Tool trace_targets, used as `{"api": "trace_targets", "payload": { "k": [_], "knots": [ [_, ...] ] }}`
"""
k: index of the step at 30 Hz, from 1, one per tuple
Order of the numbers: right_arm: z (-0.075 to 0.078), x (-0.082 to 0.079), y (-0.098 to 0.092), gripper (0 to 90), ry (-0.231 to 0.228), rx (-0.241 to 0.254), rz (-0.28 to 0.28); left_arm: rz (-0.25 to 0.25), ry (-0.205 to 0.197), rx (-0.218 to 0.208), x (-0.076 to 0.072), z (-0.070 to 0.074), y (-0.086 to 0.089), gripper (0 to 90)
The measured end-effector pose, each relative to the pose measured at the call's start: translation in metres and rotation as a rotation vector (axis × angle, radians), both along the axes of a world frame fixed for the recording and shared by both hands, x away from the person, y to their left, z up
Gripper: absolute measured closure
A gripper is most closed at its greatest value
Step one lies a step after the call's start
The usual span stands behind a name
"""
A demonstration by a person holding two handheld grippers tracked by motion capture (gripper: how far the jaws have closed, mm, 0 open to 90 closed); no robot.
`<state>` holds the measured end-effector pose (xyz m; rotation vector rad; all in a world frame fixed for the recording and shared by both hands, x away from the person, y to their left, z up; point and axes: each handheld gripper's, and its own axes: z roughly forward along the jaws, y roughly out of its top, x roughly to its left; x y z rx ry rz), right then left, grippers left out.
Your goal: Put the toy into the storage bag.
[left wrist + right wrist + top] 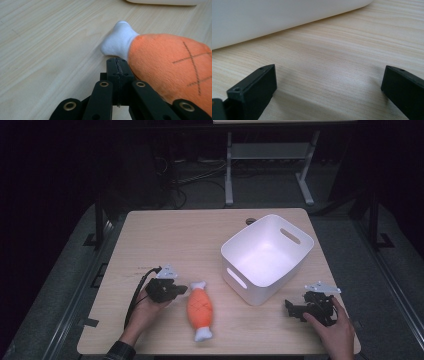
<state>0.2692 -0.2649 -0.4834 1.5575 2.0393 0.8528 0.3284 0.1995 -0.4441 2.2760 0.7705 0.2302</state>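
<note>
Two grippers: we see one in each hand at the near edge of the table, well apart from each other.
Left gripper (181,290): we find its jaws pressed flat together with nothing between them, the tips just beside the toy's upper end; whether they touch the plush we cannot tell.
Right gripper (292,309): we see its jaws standing wide apart over bare wood, holding nothing, pointed toward the bin's near wall.
Hands: the left hand (145,307) cups its gripper from below, a dark plaid cuff showing at the frame's edge; the right hand (336,330) holds its gripper near the table's right front corner.
Plush toy (199,310): we place it between the two grippers, nearer the left one, lying flat on the wood; it is an orange drumstick shape with white knobs at both ends and a dark stitched cross on its side.
White bin (250,287): we see a rounded plastic tub with slot handles, standing upright beyond the toy and to the right; its inside looks empty.
Table (170,240): pale wood grain, with a small round hole at the far edge behind the bin.
Room: dark floor beyond, with cables and the white legs of another table.
</note>
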Motion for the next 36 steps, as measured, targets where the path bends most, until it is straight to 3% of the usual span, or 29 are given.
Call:
{"api": "trace_targets", "payload": {
  "k": [14,23,33,36],
  "knots": [
    [0.0,0.0,0.0,0.0,0.0,0.0,0.0,-0.046,0.013,0.02,0.015,-0.004,-0.026,89.6],
    [0.0,0.0,0.0,0.0,0.0,0.0,0.0,-0.088,0.019,0.001,0.024,-0.004,-0.046,89.6],
    [0.0,0.0,0.0,0.0,0.0,0.0,0.0,-0.146,0.023,0.008,0.026,-0.002,-0.067,89.6],
    [0.0,0.0,0.0,0.0,0.0,0.0,0.0,-0.165,0.029,-0.007,0.024,-0.002,-0.074,89.5]
  ]
}}
